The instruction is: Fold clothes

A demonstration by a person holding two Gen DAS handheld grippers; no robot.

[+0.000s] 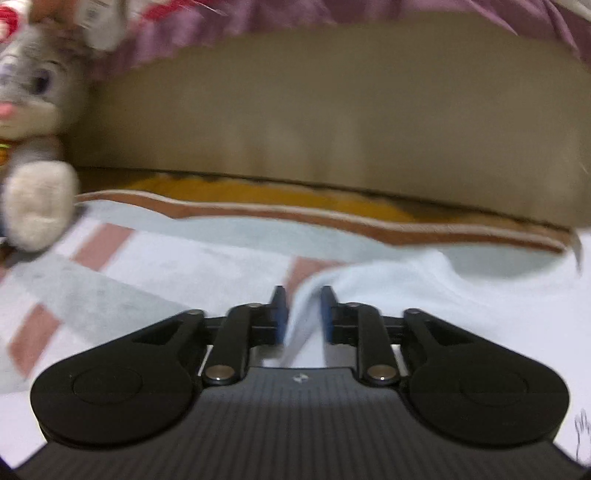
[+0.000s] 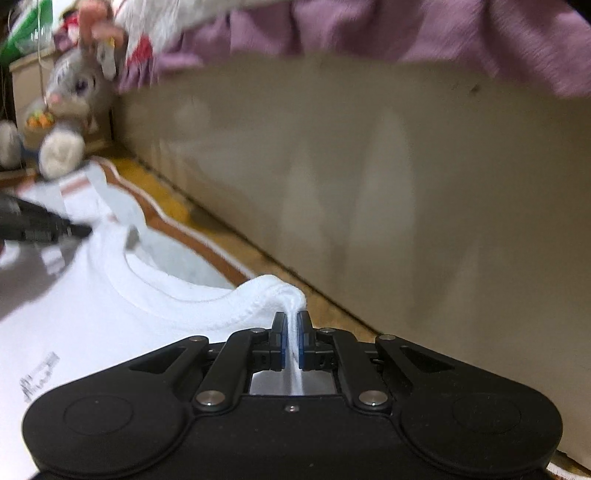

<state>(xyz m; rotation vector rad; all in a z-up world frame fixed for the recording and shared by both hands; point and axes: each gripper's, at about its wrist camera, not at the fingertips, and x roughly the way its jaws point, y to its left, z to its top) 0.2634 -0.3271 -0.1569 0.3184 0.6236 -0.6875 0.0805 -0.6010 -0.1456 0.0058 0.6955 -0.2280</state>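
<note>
A white T-shirt (image 2: pixel 92 306) with a ribbed neckline (image 2: pixel 192 295) lies spread on a checked sheet. My right gripper (image 2: pixel 291 317) is shut on the shirt's shoulder edge beside the collar, the cloth bunched up between its blue pads (image 2: pixel 282 339). In the left wrist view the same white T-shirt (image 1: pixel 424 291) fills the lower right. My left gripper (image 1: pixel 303 295) is shut on a pinched fold of it, with the jaws a little apart around the cloth. The left gripper also shows as a dark shape (image 2: pixel 40 225) at the far left of the right wrist view.
A tan padded headboard (image 1: pixel 332 122) rises close ahead, with purple fabric (image 2: pixel 406 29) draped over its top. A grey plush rabbit (image 1: pixel 33 110) sits at the left. The white, grey and pink checked sheet (image 1: pixel 110 266) has a brown border (image 1: pixel 332 218) above a yellow strip.
</note>
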